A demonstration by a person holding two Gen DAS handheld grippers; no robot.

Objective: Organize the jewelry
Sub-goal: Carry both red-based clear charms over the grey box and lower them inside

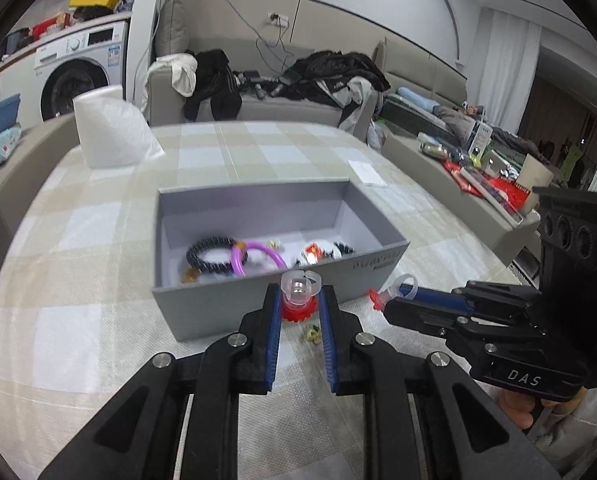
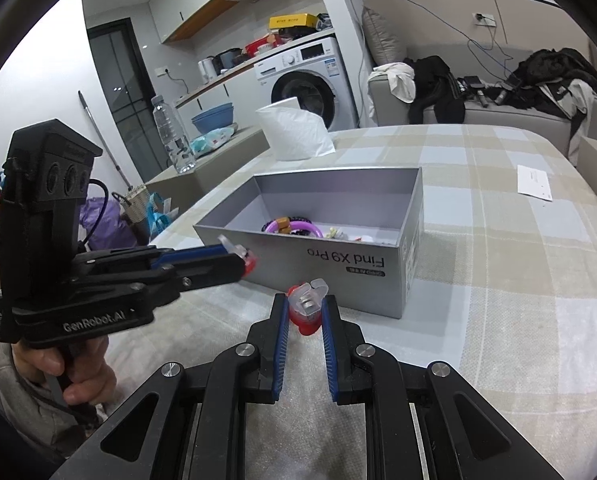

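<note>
I had the left hand-held gripper (image 1: 298, 294) clamped on a red toy ring with a clear plastic band (image 1: 297, 298), held just in front of the near wall of the grey box (image 1: 202, 308) on the checked desk (image 1: 78, 320). The right hand-held gripper (image 2: 305, 307) was pinched narrow on a second red-and-clear ring (image 2: 306, 308), also short of the box and near its front corner. Inside the box lay a black beaded bracelet (image 1: 210, 254), a purple bangle (image 1: 254, 256) touching it, and a few smaller pieces I could not make out. A tiny yellowish trinket (image 1: 312, 334) sat on the cloth below my left jaws. A white tissue pack (image 1: 112, 128) stood beyond the box.
</note>
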